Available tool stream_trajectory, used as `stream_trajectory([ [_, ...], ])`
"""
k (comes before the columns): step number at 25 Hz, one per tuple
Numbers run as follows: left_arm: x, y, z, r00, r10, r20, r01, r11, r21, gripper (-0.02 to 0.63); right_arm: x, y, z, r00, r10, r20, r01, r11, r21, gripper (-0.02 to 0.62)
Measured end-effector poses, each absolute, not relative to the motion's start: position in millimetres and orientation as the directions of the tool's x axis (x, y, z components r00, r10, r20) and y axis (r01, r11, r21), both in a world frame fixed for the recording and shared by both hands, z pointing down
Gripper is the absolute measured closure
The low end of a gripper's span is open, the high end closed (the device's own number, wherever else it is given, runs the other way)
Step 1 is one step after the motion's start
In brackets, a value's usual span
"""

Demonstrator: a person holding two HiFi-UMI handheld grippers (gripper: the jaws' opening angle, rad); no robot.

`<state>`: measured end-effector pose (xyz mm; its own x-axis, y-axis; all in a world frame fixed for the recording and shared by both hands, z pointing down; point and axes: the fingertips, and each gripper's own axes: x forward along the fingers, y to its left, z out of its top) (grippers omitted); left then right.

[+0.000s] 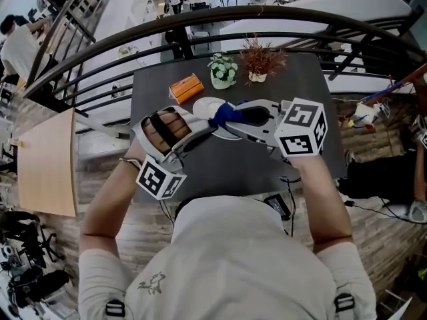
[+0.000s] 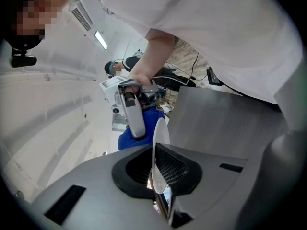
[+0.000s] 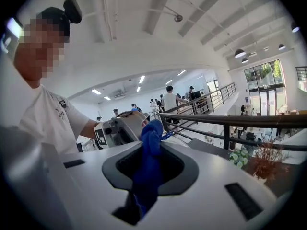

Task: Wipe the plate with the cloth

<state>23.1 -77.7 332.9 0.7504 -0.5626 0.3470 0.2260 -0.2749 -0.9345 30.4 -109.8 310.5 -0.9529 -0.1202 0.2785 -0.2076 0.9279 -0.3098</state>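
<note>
Above the middle of the dark grey table (image 1: 220,172), a white round plate (image 1: 207,105) is held off the surface. The left gripper (image 1: 202,124) has its jaws clamped on the plate's rim. In the left gripper view the plate (image 2: 160,140) stands edge-on between that gripper's (image 2: 157,174) mesh pads. A blue cloth (image 1: 227,115) sits right against the plate at its 3 o'clock side in the head view. In the left gripper view the cloth (image 2: 139,131) shows at 10 o'clock from the plate's edge.

The right gripper (image 1: 235,116) comes in from 3 o'clock with its marker cube nearest the person. The right gripper view shows its (image 3: 146,169) jaws closed on the cloth (image 3: 148,152), which bunches up out of them. The left gripper's body (image 3: 117,128) lies at 11 o'clock just beyond.

On the table at 11 o'clock from the plate lies an orange rectangular box (image 1: 185,87). At 12 o'clock stands a white pot of green-and-white leaves (image 1: 223,71), and at 1 o'clock a pot of reddish-brown twigs (image 1: 261,60). A black metal railing (image 1: 200,22) curves past the table's far edge.
</note>
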Motion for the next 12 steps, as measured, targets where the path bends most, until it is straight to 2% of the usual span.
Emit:
stream_trajectory([
  [5,23,-74,335,0.756,-0.554,0.349,0.237,-0.265,-0.935,0.587,56,-131,347,-0.916,-0.168,0.364,-0.297,0.895,-0.333,0.525],
  [12,63,-41,326,0.822,-0.467,0.325,0.251,-0.215,-0.944,0.584,66,-159,367,-0.876,-0.220,0.429,-0.372,0.875,-0.310,0.525],
])
